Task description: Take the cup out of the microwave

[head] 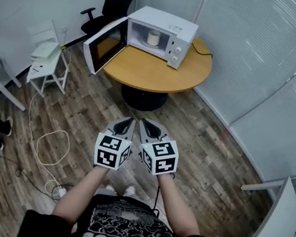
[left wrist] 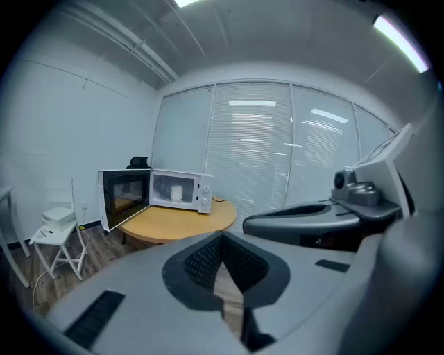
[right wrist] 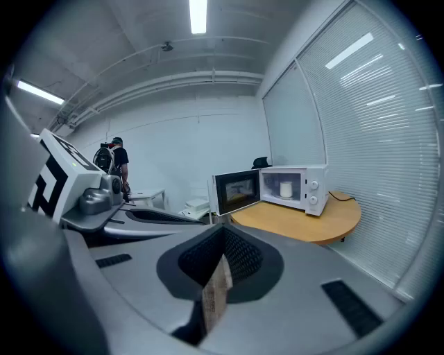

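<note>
A white microwave [head: 171, 30] stands on the round wooden table [head: 148, 70] with its door [head: 104, 44] swung open to the left. The white cup [head: 153, 37] stands upright inside it, also visible in the left gripper view [left wrist: 176, 193] and in the right gripper view [right wrist: 286, 188]. Both grippers are held side by side over the wood floor, well short of the table and pointing toward it. My left gripper [head: 130, 121] [left wrist: 222, 236] is shut and empty. My right gripper [head: 143, 122] [right wrist: 223, 230] is shut too, with nothing in it.
A black office chair [head: 113, 2] stands behind the microwave. A small white side table [head: 47, 58] with papers is left of the round table, and white cables [head: 49, 146] loop on the floor. Blinds and a glass wall [head: 261, 59] run along the right. A person [right wrist: 119, 166] stands far back.
</note>
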`<state>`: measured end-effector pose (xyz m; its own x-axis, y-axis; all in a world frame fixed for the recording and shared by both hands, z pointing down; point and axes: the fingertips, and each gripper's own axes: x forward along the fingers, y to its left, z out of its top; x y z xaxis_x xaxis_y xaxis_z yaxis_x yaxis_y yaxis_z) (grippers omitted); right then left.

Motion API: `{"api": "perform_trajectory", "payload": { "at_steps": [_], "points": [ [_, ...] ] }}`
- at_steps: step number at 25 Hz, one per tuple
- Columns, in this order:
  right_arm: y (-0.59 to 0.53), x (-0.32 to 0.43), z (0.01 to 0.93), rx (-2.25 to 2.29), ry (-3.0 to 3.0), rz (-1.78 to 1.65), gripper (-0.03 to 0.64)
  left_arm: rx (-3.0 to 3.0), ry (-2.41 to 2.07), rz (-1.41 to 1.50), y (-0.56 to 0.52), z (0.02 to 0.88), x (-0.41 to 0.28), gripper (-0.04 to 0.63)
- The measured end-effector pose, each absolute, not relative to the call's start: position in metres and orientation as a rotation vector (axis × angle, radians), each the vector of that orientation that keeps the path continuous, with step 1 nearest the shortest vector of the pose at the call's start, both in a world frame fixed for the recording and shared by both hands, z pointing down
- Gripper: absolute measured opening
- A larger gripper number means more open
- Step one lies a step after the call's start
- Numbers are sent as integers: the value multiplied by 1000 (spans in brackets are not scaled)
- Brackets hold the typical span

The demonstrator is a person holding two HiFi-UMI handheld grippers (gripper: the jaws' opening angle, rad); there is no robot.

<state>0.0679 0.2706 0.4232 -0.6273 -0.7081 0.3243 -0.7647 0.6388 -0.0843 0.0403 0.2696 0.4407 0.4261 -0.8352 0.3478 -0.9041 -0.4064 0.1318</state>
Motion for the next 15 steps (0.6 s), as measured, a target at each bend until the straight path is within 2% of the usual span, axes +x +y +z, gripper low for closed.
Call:
{"api": "perform_trajectory", "payload": {
  "at_steps": [15],
  "points": [
    [263,66,424,1195,-2594,308,15,2364,-1503,326,261,443,39,9]
  ]
}}
